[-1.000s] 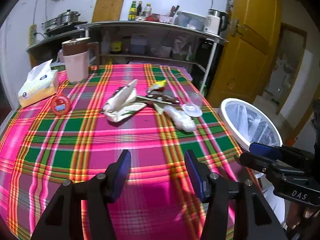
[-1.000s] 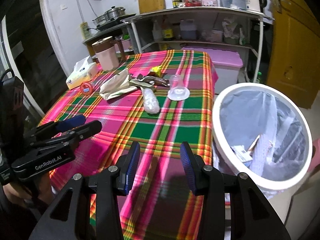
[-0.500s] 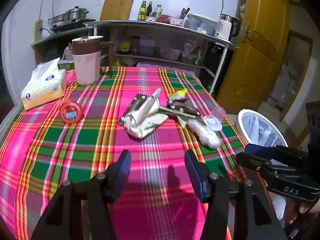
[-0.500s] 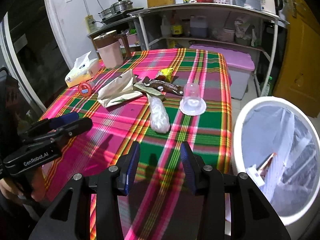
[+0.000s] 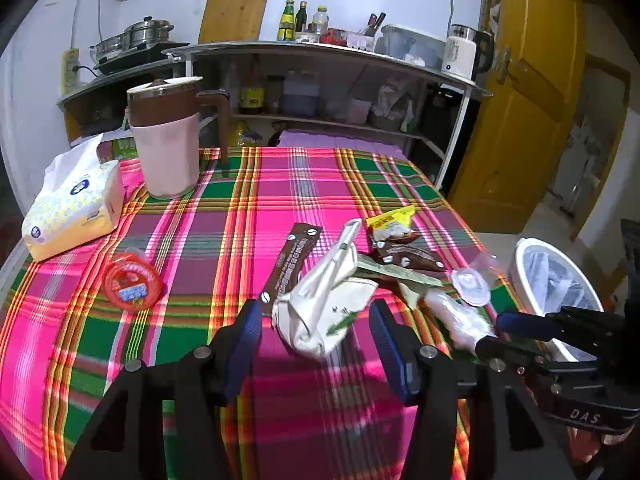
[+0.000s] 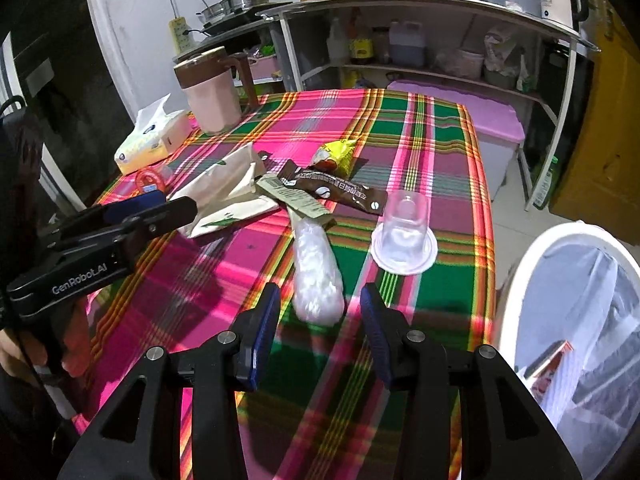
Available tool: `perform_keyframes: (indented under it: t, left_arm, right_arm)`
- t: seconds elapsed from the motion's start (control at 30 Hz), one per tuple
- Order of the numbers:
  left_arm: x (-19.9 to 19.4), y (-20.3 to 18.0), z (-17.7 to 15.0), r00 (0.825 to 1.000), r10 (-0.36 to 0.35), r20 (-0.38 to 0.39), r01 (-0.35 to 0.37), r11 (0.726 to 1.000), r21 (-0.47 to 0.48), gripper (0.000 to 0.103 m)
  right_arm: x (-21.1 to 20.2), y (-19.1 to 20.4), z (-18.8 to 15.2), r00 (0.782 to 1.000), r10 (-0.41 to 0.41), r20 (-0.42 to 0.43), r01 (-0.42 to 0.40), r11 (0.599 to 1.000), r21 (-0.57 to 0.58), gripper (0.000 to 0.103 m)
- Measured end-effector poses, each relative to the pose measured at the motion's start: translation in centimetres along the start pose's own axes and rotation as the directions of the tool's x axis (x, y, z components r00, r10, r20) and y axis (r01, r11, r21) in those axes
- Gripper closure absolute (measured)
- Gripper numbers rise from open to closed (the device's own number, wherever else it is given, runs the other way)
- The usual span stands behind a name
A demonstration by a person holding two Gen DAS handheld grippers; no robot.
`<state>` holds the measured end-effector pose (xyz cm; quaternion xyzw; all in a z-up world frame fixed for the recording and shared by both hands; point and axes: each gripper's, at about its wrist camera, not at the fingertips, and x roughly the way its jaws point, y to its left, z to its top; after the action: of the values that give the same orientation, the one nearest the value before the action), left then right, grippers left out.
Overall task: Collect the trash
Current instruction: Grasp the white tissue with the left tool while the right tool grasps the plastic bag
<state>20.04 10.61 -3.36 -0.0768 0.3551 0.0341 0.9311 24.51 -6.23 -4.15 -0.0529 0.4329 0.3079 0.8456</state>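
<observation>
A heap of trash lies on the plaid table: a crumpled white paper bag [image 5: 328,312], brown coffee sachets [image 5: 292,264], a yellow snack wrapper [image 5: 390,220], a clear plastic bag [image 6: 316,272] and an upturned clear cup [image 6: 404,226]. My left gripper [image 5: 316,344] is open, its blue pads on either side of the white paper bag's near end without touching it. My right gripper [image 6: 318,332] is open just short of the clear plastic bag. A white bin [image 6: 576,320] with a liner stands to the right of the table, some trash inside.
A pink jug [image 5: 168,144], a tissue pack [image 5: 72,204] and a round red container [image 5: 130,282] stand on the table's left side. Shelves with bottles, pots and a kettle [image 5: 460,54] run behind. A yellow door [image 5: 524,112] is at right.
Both grippers have moved forward over the table toward the trash heap, which now appears larger and closer. Their jaws have kept the same width.
</observation>
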Motion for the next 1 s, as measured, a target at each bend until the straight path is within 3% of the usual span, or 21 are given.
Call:
perform_keyframes:
  t: [0.1, 0.17, 0.23, 0.3, 0.43, 0.5, 1.0]
  left_arm:
    - [1.1, 0.0, 0.3, 1.000, 0.004, -0.017, -0.004, 1.000, 0.013, 0.048]
    - [1.5, -0.1, 0.4, 1.000, 0.009, -0.019, -0.009, 1.000, 0.020, 0.049]
    - [1.8, -0.3, 0.5, 1.000, 0.010, -0.021, -0.009, 1.000, 0.030, 0.056]
    - [2.0, -0.5, 0.4, 0.999, 0.025, -0.024, -0.024, 0.999, 0.039, 0.071]
    - [1.8, -0.6, 0.3, 0.999, 0.028, -0.021, -0.027, 0.999, 0.043, 0.076]
    - [1.6, -0.7, 0.2, 0.999, 0.031, -0.017, -0.031, 0.999, 0.044, 0.085]
    - [-3.1, -3.2, -2.1, 1.000, 0.006, 0.024, -0.007, 0.999, 0.035, 0.086]
  right_arm:
    - [0.9, -0.1, 0.3, 1.000, -0.003, -0.014, 0.003, 1.000, 0.000, 0.060]
    - [1.4, 0.0, 0.4, 1.000, -0.004, -0.026, 0.004, 1.000, -0.006, 0.066]
    - [1.8, 0.2, 0.4, 0.999, -0.002, -0.034, 0.002, 1.000, -0.011, 0.072]
    - [1.8, 0.3, 0.4, 1.000, -0.009, -0.028, 0.008, 1.000, -0.020, 0.072]
    - [1.6, 0.3, 0.1, 1.000, -0.003, -0.025, 0.002, 1.000, -0.012, 0.073]
    - [1.2, 0.2, -0.1, 1.000, -0.001, -0.022, 0.001, 1.000, -0.003, 0.073]
    - [-3.0, 0.5, -3.0, 1.000, -0.009, 0.011, 0.009, 1.000, 0.016, 0.074]
